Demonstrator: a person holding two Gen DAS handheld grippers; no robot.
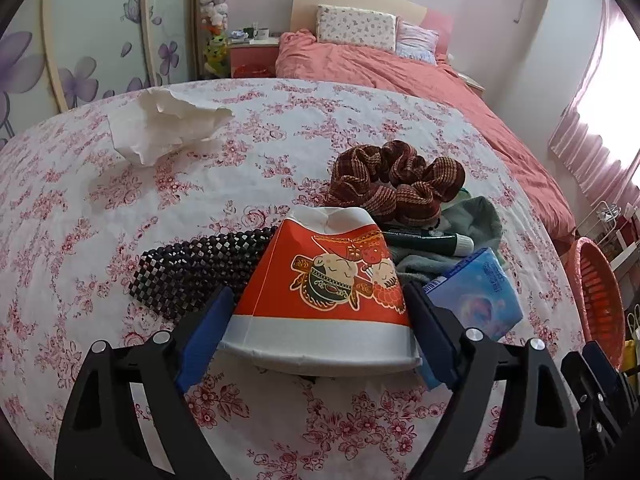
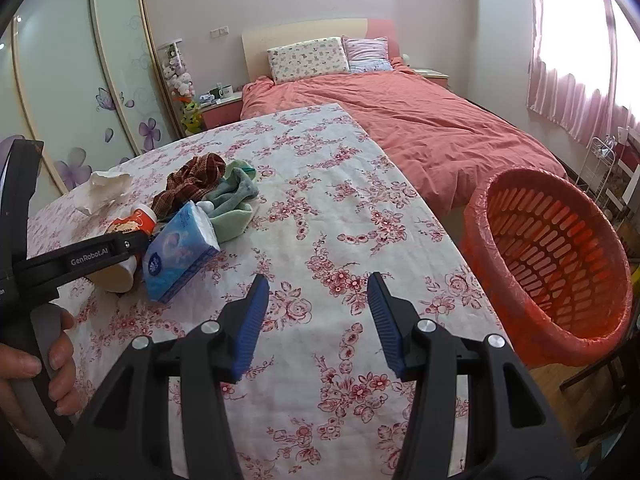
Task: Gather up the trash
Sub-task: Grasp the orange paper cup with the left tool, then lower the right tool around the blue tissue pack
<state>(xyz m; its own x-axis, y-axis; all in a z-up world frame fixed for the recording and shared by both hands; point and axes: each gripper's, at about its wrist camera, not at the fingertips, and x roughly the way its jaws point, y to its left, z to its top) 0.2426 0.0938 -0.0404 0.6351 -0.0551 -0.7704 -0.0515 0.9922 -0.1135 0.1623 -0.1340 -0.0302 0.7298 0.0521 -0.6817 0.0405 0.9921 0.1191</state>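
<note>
A crushed red and white paper cup (image 1: 324, 292) lies on its side on the flowered tablecloth (image 1: 240, 152). My left gripper (image 1: 320, 328) has its blue pads on both sides of the cup's rim end and is shut on it. The cup also shows in the right wrist view (image 2: 132, 224), partly hidden by the left gripper's body. A crumpled white tissue (image 1: 160, 124) lies at the far left of the table, also in the right wrist view (image 2: 105, 188). My right gripper (image 2: 318, 320) is open and empty above the table, left of an orange trash basket (image 2: 552, 264).
Behind the cup lie a black beaded band (image 1: 192, 272), a brown plaid scrunchie (image 1: 396, 180), a dark green tube (image 1: 424, 238), a green cloth (image 2: 234, 200) and a blue tissue pack (image 2: 180, 252). A bed with a pink cover (image 2: 420, 120) stands beyond the table.
</note>
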